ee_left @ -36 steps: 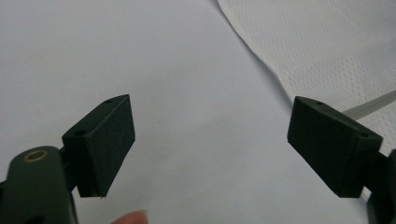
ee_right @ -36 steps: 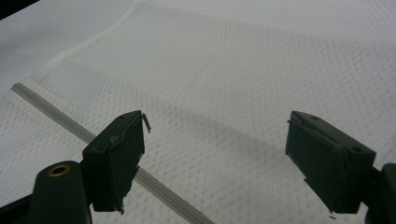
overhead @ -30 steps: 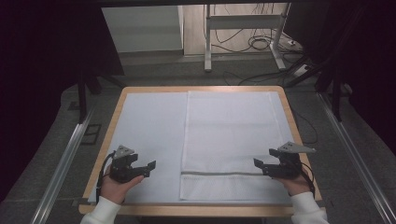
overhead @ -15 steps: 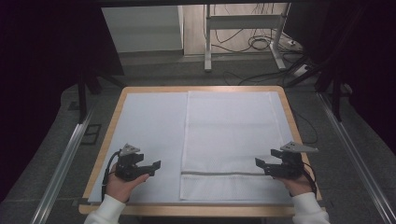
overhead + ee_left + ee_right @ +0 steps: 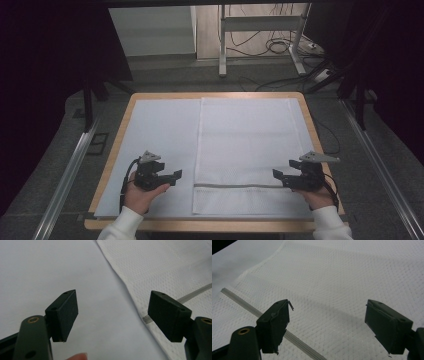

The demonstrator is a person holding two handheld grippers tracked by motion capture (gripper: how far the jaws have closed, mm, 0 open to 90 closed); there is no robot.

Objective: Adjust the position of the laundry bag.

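Mesh laundry bag [image 5: 247, 155]: one, white, flat on the right half of the worktop, long sides running from near edge to far edge. A grey zipper strip [image 5: 235, 186] crosses it close to the near end; its left hem [image 5: 130, 292] lies on the bare cover.

Table cover [image 5: 160, 135]: one pale sheet over the wooden worktop [image 5: 116, 150]; its left half is bare.

Left gripper [image 5: 172, 177]: at the near left, just beside the bag's left edge by the zipper end, not touching it. Jaws spread wide with nothing between them, pads [image 5: 68, 308] over bare cover in the left gripper view; they have just been closing a little.

Right gripper [image 5: 278, 176]: over the bag's near right part, at the zipper line. Jaws spread, no cloth pinched; mesh and zipper strip [image 5: 262, 315] lie under them in the right gripper view.

Change: a second ago the left gripper sat farther left, nearer the worktop's left edge; it has slid toward the bag's hem. The right gripper has kept its place.

Reading: likely both sides are being lined up at the zipper end for a two-handed pinch, perhaps to fold or lift the bag. No grip yet.

Count: one bag, one zipper, one cover, two grippers, two hands.
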